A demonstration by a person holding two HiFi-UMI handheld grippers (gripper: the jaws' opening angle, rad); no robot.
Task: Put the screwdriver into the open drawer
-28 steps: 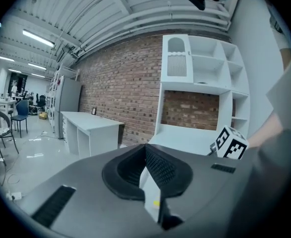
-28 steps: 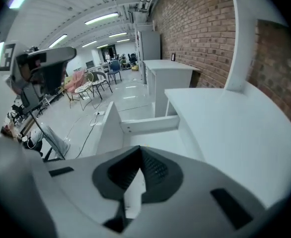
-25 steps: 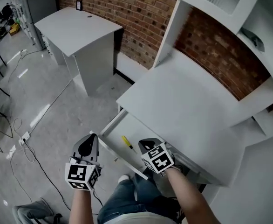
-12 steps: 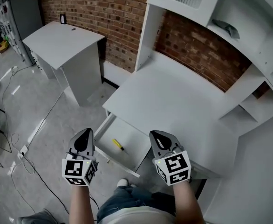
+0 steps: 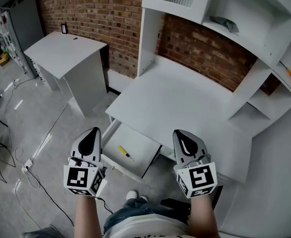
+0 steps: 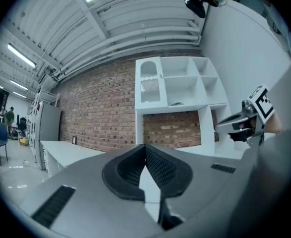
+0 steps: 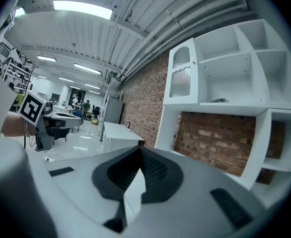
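Both grippers were pressed together and empty, the left gripper (image 5: 91,134) and the right gripper (image 5: 186,137) held out in front of the desk. Between them and lower, nearer the left one, the yellow-handled screwdriver (image 5: 125,152) already lay inside the open drawer (image 5: 144,142), its long axis diagonal and its dark tip toward the right gripper's side. Farther off, an orange-handled screwdriver (image 5: 287,73) lay in the shelving (image 5: 257,31), well apart, on the right gripper's side.
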